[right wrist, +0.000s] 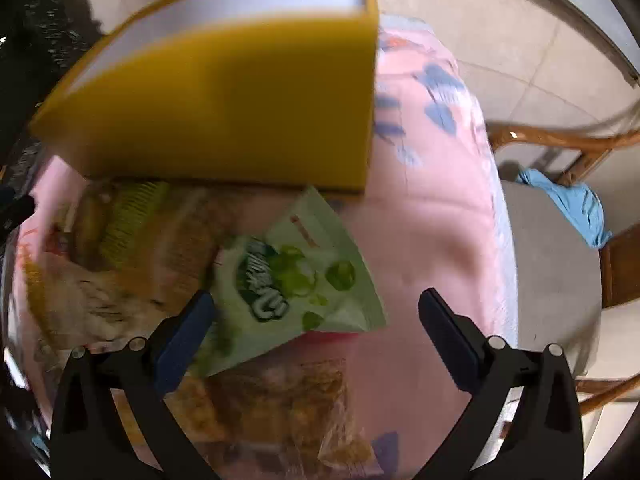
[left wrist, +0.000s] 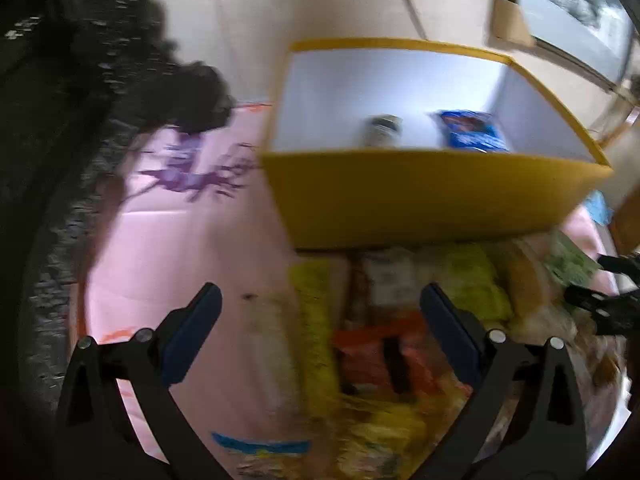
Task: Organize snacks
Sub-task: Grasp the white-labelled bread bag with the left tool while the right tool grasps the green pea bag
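A yellow box [left wrist: 420, 196] with a white inside stands on a pink cloth; it also shows in the right wrist view [right wrist: 224, 108]. Inside it lie a small jar [left wrist: 382, 130] and a blue snack packet [left wrist: 470, 130]. A blurred pile of snack packets [left wrist: 384, 340] lies in front of the box. My left gripper [left wrist: 320, 312] is open and empty above the pile. My right gripper [right wrist: 316, 320] is open and empty over a green snack bag [right wrist: 296, 280], which lies on other packets [right wrist: 132, 268]. The right gripper's tips show at the left wrist view's right edge [left wrist: 600, 292].
The pink cloth [right wrist: 428, 216] covers the table. A wooden chair [right wrist: 560, 144] with a blue rag [right wrist: 576, 204] stands to the right. A dark speckled surface [left wrist: 60, 120] lies to the left. A framed picture [left wrist: 576, 12] leans behind the box.
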Motion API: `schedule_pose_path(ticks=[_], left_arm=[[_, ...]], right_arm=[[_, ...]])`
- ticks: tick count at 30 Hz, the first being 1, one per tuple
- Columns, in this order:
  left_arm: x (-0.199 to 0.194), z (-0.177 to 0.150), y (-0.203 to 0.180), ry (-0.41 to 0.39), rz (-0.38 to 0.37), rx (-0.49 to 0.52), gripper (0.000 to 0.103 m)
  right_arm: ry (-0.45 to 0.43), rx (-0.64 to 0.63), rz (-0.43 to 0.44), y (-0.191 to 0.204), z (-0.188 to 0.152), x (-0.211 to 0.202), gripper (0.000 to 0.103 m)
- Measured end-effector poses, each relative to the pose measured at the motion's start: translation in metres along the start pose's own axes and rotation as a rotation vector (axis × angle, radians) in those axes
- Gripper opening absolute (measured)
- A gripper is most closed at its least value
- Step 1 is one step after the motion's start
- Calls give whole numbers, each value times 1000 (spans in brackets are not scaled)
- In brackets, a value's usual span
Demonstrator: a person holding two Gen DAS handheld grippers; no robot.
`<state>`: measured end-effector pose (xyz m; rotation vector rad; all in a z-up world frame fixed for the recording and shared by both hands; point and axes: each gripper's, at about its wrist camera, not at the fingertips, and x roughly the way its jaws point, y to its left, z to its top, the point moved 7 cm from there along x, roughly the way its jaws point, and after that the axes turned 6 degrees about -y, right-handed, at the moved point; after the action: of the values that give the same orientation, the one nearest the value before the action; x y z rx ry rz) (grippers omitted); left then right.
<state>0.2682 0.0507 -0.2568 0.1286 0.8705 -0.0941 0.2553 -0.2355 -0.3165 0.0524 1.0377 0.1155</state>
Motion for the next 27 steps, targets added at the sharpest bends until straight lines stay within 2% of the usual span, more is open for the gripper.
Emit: schedule_pose_path(ticks=[2,4,6,7,9,10,11,12,13,14,16,18,21,23,25,27], left_arm=[[5,-2,-9,-3,-56,8,101],[15,0,-16,27,-71,14,101],[31,3,-31,66,-129,21,101],[39,1,-36,97,-144,21,101],[65,-13,-46,228,-164,41,99],[74,-20,-50,272,-158,52,98],[77,-22,-51,262,-177,22,95],[76,-20,-50,256,-201,-6,88],[76,-19,-48,260,-201,-23,79],[75,-17,-42,265,-205,-62,77],[74,-16,-34,264,-202,-90,55],[70,-17,-32,261,-206,-69,55],[65,-22,-38,243,-170,0,55],[59,-24,-42,229,-176,-2,55],[52,-27,-46,222,-200,-32,54],[47,-32,-47,232,-195,-54,54]], right_arm=[[-16,13,31,5,-1,3,102],[2,8,27,7,-5,11,102],[-10,17,30,9,-4,15,102],[-13,24,49,12,-2,16,102],[-31,39,69,14,-3,13,100],[-43,36,56,14,-4,9,86],[-47,21,68,19,-5,5,76],[-47,19,68,19,-7,2,62],[-48,40,76,19,-7,-1,52],[-41,67,90,19,-8,-2,50],[-39,146,138,15,-6,-7,39],[-68,161,155,14,0,-20,31],[-121,96,151,20,11,-42,21],[-134,128,201,20,14,-50,21],[-129,224,273,11,22,-55,20],[-162,225,277,8,24,-67,20]])
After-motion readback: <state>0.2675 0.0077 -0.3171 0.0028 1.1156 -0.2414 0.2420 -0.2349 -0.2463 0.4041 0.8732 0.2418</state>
